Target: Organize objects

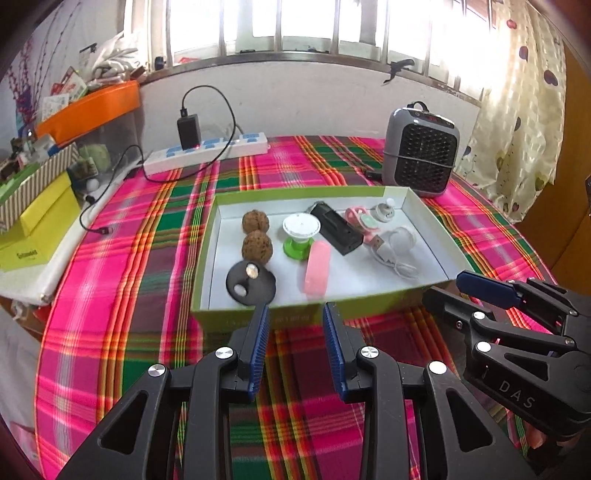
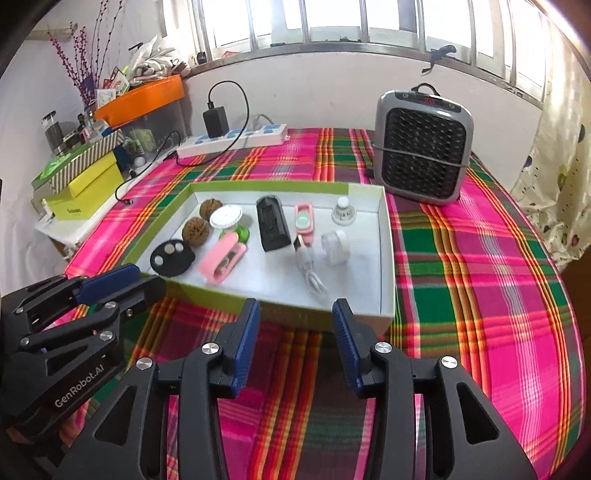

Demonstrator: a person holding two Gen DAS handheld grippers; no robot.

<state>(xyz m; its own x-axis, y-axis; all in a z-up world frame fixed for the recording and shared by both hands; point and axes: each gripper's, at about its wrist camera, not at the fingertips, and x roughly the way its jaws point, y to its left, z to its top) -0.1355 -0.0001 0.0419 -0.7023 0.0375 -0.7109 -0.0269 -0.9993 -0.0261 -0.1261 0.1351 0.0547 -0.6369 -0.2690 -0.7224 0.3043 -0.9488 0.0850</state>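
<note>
Home room, plaid tablecloth, heater, curtain

Daylight pours through the barred window above a white wall, onto a table under a pink and green plaid cloth, with a patterned curtain hanging at the right and cluttered shelving at the left.

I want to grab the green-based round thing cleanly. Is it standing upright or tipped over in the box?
Tipped. The green-based piece leans in the box, white disc facing the window, green base against the pink case.
</note>
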